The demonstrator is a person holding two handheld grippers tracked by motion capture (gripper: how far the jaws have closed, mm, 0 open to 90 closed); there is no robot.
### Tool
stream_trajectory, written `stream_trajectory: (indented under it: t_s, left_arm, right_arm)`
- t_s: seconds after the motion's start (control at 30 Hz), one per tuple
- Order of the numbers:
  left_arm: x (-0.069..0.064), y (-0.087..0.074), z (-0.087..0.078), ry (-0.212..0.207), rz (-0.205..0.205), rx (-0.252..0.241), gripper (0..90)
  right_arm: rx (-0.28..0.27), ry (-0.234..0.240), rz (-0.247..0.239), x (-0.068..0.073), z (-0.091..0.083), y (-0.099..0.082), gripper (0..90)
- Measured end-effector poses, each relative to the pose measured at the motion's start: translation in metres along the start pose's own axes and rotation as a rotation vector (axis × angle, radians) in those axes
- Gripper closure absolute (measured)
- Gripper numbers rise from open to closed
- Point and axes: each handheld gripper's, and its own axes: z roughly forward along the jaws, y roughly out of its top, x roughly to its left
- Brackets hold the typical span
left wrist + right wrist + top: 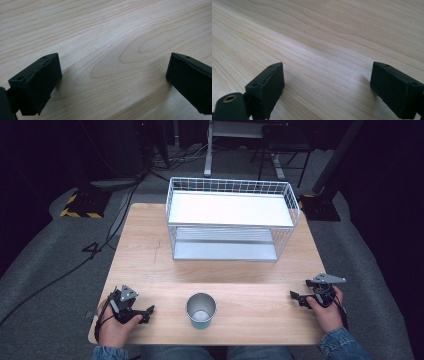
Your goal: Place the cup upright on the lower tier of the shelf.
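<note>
A teal cup [201, 310] with a shiny inside stands upright near the front edge of the wooden table [150, 260], between my two hands. My left gripper [146, 314] rests on the table left of the cup and points toward it. Its black jaws stand wide apart over bare wood, as the left gripper view shows [113, 75]. My right gripper [297, 298] lies at the table's right front, well apart from the cup. In the right gripper view its jaws are spread wide with only wood grain between them [327, 85].
A white wire rack [231, 217] with two shelves stands at the back middle of the table. Beyond the table are a grey floor, cables and stand legs. Bare wood lies between the rack and the cup.
</note>
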Motion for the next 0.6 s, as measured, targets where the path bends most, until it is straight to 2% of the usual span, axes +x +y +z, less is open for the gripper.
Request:
stream_trajectory:
  t_s: [0.17, 0.2, 0.33, 0.43, 0.6]
  left_arm:
    - [-0.001, -0.003, -0.003, -0.011, 0.010, -0.014, 5.3]
    - [-0.002, -0.004, -0.004, -0.013, 0.001, -0.022, 6.5]
    - [-0.002, -0.004, -0.007, -0.021, 0.003, -0.025, 16.1]
    - [-0.004, -0.003, -0.010, -0.048, 0.012, -0.021, 15.7]
    - [-0.012, -0.002, -0.019, -0.051, 0.035, -0.046, 15.6]
  right_arm:
    - [-0.001, -0.001, 0.001, 0.000, 0.000, 0.000, 12.4]
    - [-0.001, -0.001, 0.001, 0.000, 0.000, 0.000, 12.4]
    - [0.000, 0.000, 0.000, 0.000, 0.000, 0.000, 12.4]
    - [-0.001, -0.001, 0.000, 0.000, 0.000, 0.000, 12.4]
    - [0.000, 0.000, 0.000, 0.000, 0.000, 0.000, 12.4]
